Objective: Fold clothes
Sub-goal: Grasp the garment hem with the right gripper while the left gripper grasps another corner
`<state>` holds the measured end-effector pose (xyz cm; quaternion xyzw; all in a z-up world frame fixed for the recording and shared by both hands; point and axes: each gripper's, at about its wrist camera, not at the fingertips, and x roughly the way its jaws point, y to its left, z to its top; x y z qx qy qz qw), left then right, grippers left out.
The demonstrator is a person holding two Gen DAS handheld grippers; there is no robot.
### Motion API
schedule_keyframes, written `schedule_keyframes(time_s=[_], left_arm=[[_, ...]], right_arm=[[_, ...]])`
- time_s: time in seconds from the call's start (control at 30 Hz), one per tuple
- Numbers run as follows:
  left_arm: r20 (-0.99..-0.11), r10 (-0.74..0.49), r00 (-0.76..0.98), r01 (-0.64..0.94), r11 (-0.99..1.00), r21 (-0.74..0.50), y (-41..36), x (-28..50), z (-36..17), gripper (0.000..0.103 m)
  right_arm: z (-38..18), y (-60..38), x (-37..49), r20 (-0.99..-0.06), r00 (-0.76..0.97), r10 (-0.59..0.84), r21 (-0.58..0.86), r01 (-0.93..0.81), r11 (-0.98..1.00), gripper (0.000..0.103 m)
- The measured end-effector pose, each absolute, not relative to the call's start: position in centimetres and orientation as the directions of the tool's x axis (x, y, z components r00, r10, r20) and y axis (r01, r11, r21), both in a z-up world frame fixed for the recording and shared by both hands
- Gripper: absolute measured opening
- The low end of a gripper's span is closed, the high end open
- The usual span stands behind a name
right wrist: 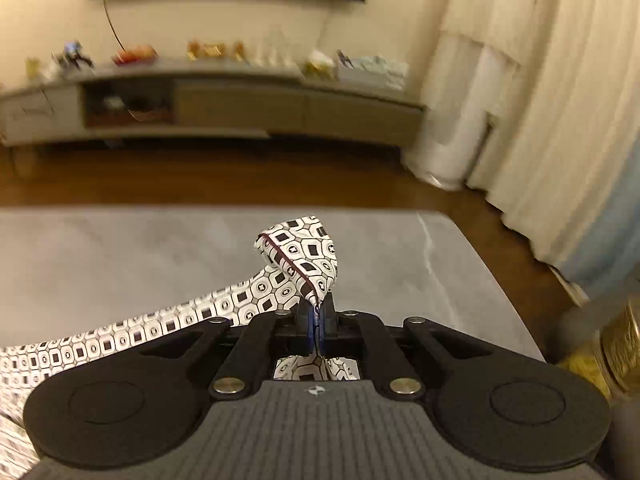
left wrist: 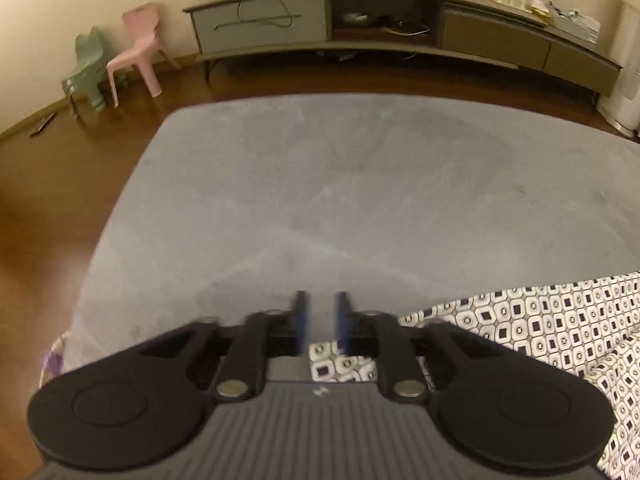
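A white garment with a black square pattern (left wrist: 540,320) lies on the grey mat (left wrist: 340,184), at the lower right of the left wrist view. My left gripper (left wrist: 321,312) is open and empty, with the garment's edge under and just right of its fingers. In the right wrist view my right gripper (right wrist: 319,316) is shut on a corner of the same garment (right wrist: 304,256), which stands up in a fold above the fingers. The rest of the cloth trails down to the left over the mat (right wrist: 120,248).
A long low TV cabinet (left wrist: 400,28) runs along the far wall. A pink child's chair (left wrist: 140,48) and a green one (left wrist: 86,68) stand on the wood floor at the left. Curtains (right wrist: 560,100) and a white cylinder unit (right wrist: 452,140) are at the right. A gold object (right wrist: 616,352) sits near the mat's right edge.
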<state>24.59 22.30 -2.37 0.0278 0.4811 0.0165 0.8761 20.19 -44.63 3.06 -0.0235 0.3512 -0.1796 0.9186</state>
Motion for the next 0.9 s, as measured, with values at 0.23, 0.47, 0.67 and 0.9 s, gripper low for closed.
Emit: schedule_keyframes(time_s=[0.23, 0.47, 0.67, 0.9], left_arm=[[-0.856, -0.037, 0.515, 0.109, 0.994, 0.023, 20.8, 23.8, -3.7, 0.058], [-0.742, -0.014, 0.67, 0.13, 0.987, 0.099, 18.3, 22.2, -0.8, 0.004], [-0.482, -0.07, 0.874, 0.012, 0.992, -0.122, 23.6, 19.5, 10.6, 0.004], [-0.65, 0.165, 0.742, -0.14, 0.986, 0.091, 20.6, 31.0, 8.1, 0.014]], right_arm=[[0.8, -44.9, 17.8, -0.648, 0.697, -0.307, -0.1, 0.321, 0.942, 0.002], [-0.4, -45.1, 16.4, -0.632, 0.728, -0.267, -0.031, 0.32, 0.947, 0.001], [4.8, -47.4, 15.8, -0.521, 0.793, -0.315, 0.033, 0.388, 0.921, 0.001], [3.2, -47.6, 22.7, -0.638, 0.683, -0.354, 0.019, 0.474, 0.88, 0.008]])
